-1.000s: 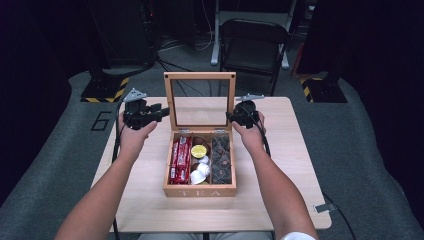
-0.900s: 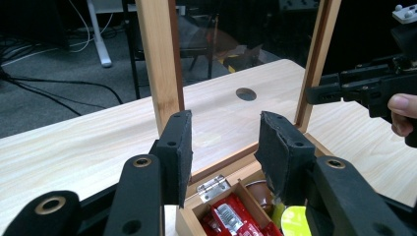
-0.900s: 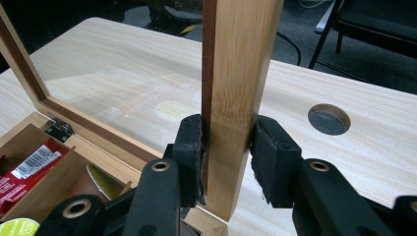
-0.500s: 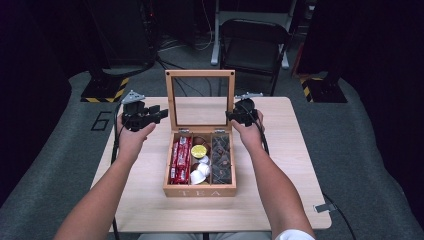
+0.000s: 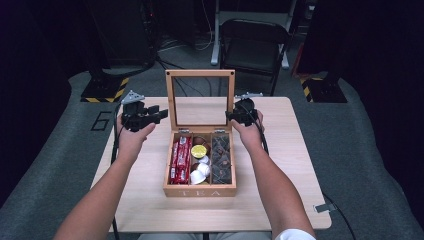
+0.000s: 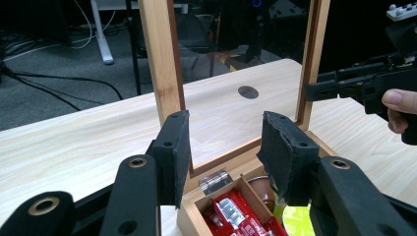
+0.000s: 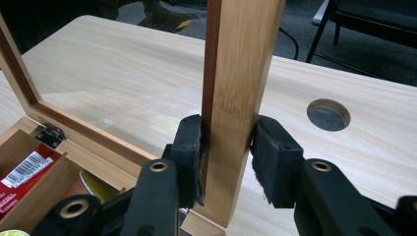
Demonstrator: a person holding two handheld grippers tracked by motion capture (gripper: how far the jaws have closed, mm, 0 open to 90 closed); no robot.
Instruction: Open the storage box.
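Dark studio, pale bench: right tongs are pinching the upright lid of the tea box; left tongs, having just widened, are standing empty beside it. Lowering it slowly should prevent slamming.

Glass-paned wooden lid stands upright on open tea box.

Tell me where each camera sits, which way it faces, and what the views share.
High view: above the person's side, facing forward and down on the table; both forearms, left gripper, right gripper.
Left gripper view: rides the left gripper, facing the lid past its parted jaws.
Right gripper view: rides the right gripper, clamped on the lid frame.
All share the tea box lid.
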